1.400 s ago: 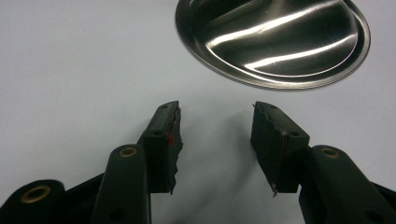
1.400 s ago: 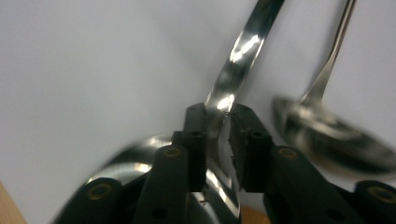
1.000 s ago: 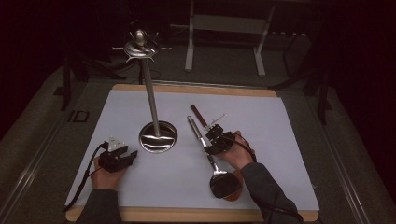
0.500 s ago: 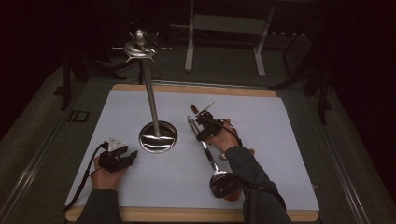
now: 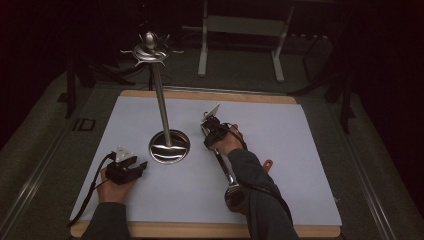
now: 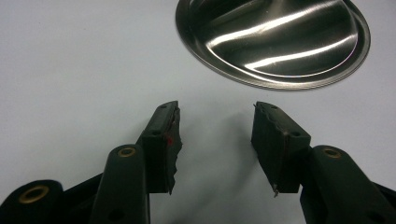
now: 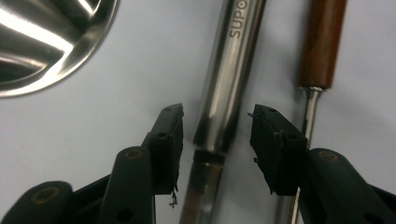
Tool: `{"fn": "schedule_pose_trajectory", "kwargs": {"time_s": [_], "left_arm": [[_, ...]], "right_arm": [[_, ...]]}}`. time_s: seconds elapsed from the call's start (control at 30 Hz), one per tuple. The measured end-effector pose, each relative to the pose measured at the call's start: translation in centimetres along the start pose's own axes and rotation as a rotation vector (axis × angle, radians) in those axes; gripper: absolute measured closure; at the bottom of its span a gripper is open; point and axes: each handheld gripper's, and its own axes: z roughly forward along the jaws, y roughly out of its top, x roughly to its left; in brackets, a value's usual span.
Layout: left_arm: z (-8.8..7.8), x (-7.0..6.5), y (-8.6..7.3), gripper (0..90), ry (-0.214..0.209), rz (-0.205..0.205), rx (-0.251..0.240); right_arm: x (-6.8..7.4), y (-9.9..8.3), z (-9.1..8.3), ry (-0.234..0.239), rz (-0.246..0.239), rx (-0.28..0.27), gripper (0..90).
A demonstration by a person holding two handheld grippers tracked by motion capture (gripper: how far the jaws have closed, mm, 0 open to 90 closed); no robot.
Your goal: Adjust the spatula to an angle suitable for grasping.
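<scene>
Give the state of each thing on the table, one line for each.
Steel stand: upright on its round base.
Steel ladle: lying flat, between the right tongs, not gripped.
Wooden-handled tool: lying flat beside the ladle.
Right tongs: open.
Left tongs: open, empty.

This looks like a dark test room or lab, not a home. A flat white sheet [image 5: 280, 150] lies on a light wooden board [image 5: 210, 96], all by itself on a dark grey floor or table top. Behind it stands a grey metal frame with legs [image 5: 240, 30]. Black cables and dark stands sit at the back. The room around is almost black.
</scene>
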Motion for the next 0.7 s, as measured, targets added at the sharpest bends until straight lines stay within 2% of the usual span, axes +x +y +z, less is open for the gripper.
{"fn": "schedule_pose_trajectory", "kwargs": {"time_s": [0.07, 0.13, 0.27, 0.33, 0.4, 0.5, 0.7], "left_arm": [[0.0, 0.0, 0.0, 52.1, -0.001, 0.0, 0.0], [0.0, 0.0, 0.0, 51.9, -0.001, 0.0, 0.0], [0.0, 0.0, 0.0, 51.7, 0.0, 0.001, 0.0], [0.0, 0.0, 0.0, 51.7, 0.0, 0.0, 0.0], [0.0, 0.0, 0.0, 51.7, -0.001, -0.001, 0.0], [0.0, 0.0, 0.0, 51.6, 0.0, -0.002, 0.001], [0.0, 0.0, 0.0, 51.6, 0.001, 0.0, 0.001]], "right_arm": [[0.2, 0.3, 0.5, -0.016, 0.013, 0.026, 59.1], [0.2, 0.5, 0.8, -0.027, 0.027, 0.05, 59.6], [0.3, 0.7, 0.9, -0.029, 0.033, 0.062, 64.4], [0.4, 0.8, 0.8, -0.032, 0.056, 0.061, 66.9], [0.4, 0.6, 0.8, -0.03, 0.082, 0.049, 67.9], [0.3, 0.4, 0.4, 0.013, 0.098, 0.027, 69.1], [0.5, 0.2, -2.0, 0.056, 0.071, -0.038, 69.2]]}}
